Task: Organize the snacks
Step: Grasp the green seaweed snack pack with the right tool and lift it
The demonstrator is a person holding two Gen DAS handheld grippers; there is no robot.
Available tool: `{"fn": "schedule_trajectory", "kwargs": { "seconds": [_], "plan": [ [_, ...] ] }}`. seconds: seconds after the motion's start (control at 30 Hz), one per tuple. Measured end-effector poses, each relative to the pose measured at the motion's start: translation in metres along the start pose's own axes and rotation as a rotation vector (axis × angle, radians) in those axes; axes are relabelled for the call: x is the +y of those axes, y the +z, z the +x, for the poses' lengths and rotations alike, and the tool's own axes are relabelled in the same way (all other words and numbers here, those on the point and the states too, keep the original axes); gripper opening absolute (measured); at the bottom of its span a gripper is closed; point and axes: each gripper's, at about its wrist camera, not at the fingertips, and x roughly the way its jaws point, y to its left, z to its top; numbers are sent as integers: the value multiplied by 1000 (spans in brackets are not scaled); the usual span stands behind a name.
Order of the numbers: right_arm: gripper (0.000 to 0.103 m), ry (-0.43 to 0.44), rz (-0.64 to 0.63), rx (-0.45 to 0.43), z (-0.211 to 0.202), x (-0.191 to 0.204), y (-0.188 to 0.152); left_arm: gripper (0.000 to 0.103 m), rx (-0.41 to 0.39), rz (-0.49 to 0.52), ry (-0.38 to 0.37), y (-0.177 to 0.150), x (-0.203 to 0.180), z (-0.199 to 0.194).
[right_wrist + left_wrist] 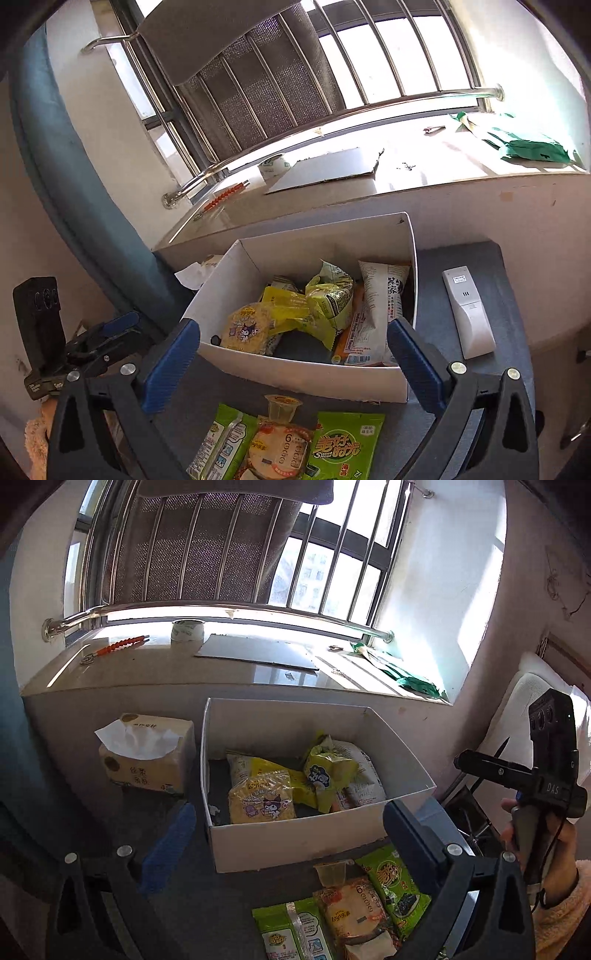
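Task looked partly done. The white box [295, 373] already held several packets, among them a yellow chips bag [245, 328] and a white packet [380, 295]. In front of the box, four snacks lay unsorted: two green packets [347, 446], a Lay's bag [280, 450] and a jelly cup [282, 406]. Left gripper [291, 838] and right gripper [295, 365] both had jaws spread wide, holding nothing. A remote [467, 314] lay right of the box and a tissue pack [147, 753] left; neither blocked the way.
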Motion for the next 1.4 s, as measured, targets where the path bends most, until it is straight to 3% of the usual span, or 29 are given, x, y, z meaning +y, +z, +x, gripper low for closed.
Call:
{"fn": "schedule_trajectory", "kwargs": {
  "seconds": [0.17, 0.4, 0.47, 0.53, 0.67, 0.83, 1.03, 1.2, 1.4],
  "plan": [
    [103, 22, -43, -18, -41, 3, -53, 103, -1, 42, 0, -59, -24, -32],
    [103, -62, 2, -46, -77, -3, -154, 103, 1, -76, 5, -133, -34, -56],
    [103, -75, 22, -21, -81, -2, -179, 103, -12, -128, 25, -150, -33, -63],
    [103, -60, 7, 28, -81, 3, -192, 103, 0, -167, -6, -162, -32, -66],
    [103, -98, -48, 61, -76, 13, -202, 103, 16, -146, 13, -178, -40, -70],
    [103, -10, 54, 135, -59, 6, -212, 103, 42, -113, 5, -189, -49, -67],
    [103, 19, 130, 177, -40, -1, -207, 103, 63, -108, -4, -191, -50, -56],
    [103, -126, 68, 202, -6, -7, -175, 103, 74, -106, -2, -192, -49, -52],
    [103, -318, -106, 328, 49, 0, -155, 103, 88, -120, 13, -193, -42, -52]
  ]
}}
